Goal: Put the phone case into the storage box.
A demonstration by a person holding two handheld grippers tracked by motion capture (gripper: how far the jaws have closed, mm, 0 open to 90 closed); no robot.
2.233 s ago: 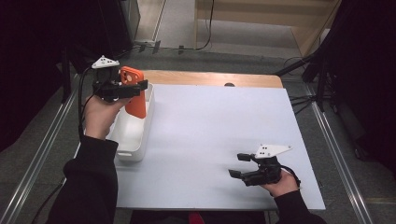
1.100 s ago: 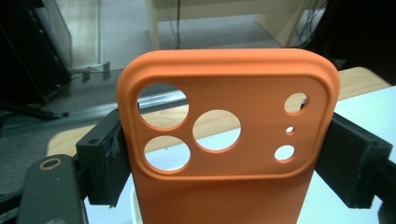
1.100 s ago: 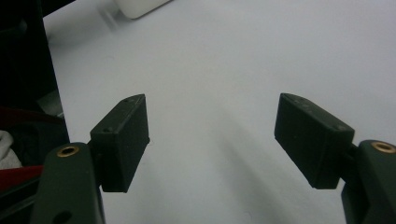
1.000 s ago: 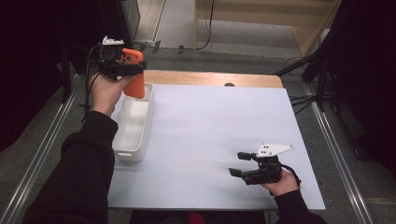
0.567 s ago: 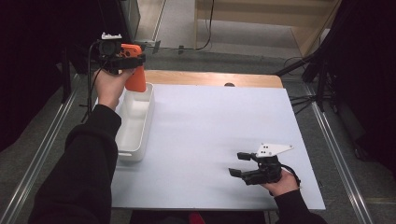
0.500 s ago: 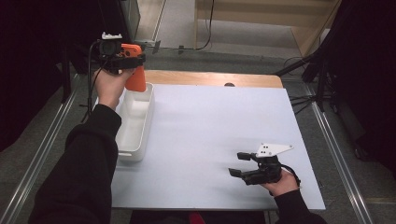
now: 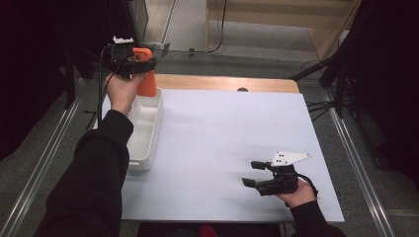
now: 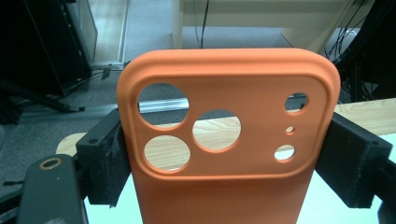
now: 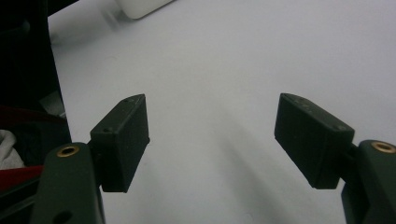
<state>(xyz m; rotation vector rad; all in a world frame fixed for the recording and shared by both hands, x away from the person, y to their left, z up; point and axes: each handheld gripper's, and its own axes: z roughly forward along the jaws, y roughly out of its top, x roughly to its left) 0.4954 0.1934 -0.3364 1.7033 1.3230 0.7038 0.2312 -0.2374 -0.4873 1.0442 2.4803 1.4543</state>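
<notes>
Where the left gripper (image 7: 132,58) hangs above the far end of the white tray (image 7: 143,123), an orange phone case (image 8: 229,140) sits clamped between its two black pads, one pressing on each long edge. The case is matte, soft-looking and rounded at the corners, and it stands upright in the grip. A raised, rounded frame at its top holds three large round cut-outs on one side and three smaller holes on the other, through which the wooden table edge (image 7: 227,83) shows. The right gripper (image 7: 259,174) rests low over the near right part of the white table top (image 7: 222,133), its jaws spread apart with nothing between them.
</notes>
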